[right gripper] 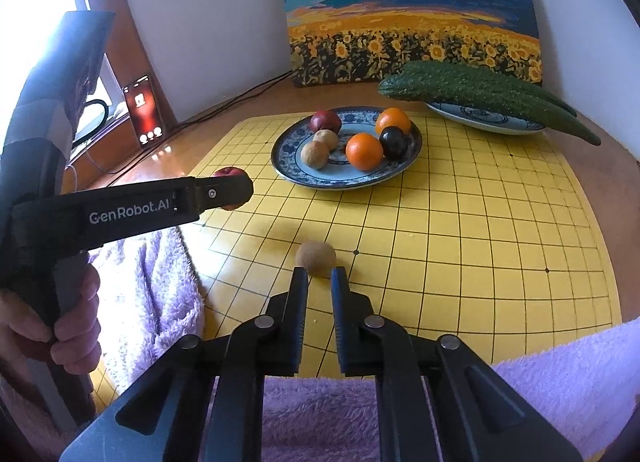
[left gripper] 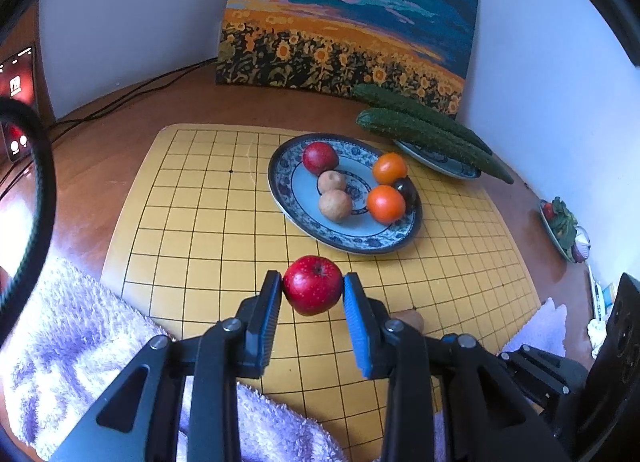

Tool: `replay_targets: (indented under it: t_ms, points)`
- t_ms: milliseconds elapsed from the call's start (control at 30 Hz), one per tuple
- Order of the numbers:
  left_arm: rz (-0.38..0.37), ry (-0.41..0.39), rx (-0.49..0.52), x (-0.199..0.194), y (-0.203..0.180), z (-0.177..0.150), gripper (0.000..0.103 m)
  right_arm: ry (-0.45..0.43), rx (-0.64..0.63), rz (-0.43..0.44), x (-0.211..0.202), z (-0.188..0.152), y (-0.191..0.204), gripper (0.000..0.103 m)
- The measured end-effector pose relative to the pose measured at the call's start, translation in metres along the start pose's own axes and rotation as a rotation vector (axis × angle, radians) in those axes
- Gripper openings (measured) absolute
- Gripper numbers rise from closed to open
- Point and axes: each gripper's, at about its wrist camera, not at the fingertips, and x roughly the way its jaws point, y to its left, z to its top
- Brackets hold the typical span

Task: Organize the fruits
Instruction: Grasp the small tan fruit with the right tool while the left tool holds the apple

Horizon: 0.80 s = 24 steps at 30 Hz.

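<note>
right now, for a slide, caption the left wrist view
Left gripper holds a red apple above the yellow grid board, short of the fruit plate.

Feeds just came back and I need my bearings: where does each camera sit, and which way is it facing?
Left wrist: on the left gripper, looking down at its red apple and the fruit plate.
Right wrist: on the right gripper, shut, behind a brown fruit; a hand shows.
Shared: plate, cucumbers, sunflower painting.
</note>
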Motion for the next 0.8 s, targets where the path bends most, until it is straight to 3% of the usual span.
replay_targets:
  t_ms: [100, 667, 800]
  points:
    - [-0.001, 0.003, -0.005, 0.0, 0.002, -0.001, 0.033, -0.001, -0.009, -0.01, 0.002, 0.002, 0.003, 0.023]
    - [0.003, 0.009, -0.017, 0.001, 0.008, -0.004, 0.033, 0.012, -0.033, -0.039, 0.014, 0.011, 0.007, 0.025]
    - [0.002, 0.009, -0.013, 0.001, 0.008, -0.004, 0.033, 0.029, -0.029, -0.038, 0.013, 0.008, 0.008, 0.031]
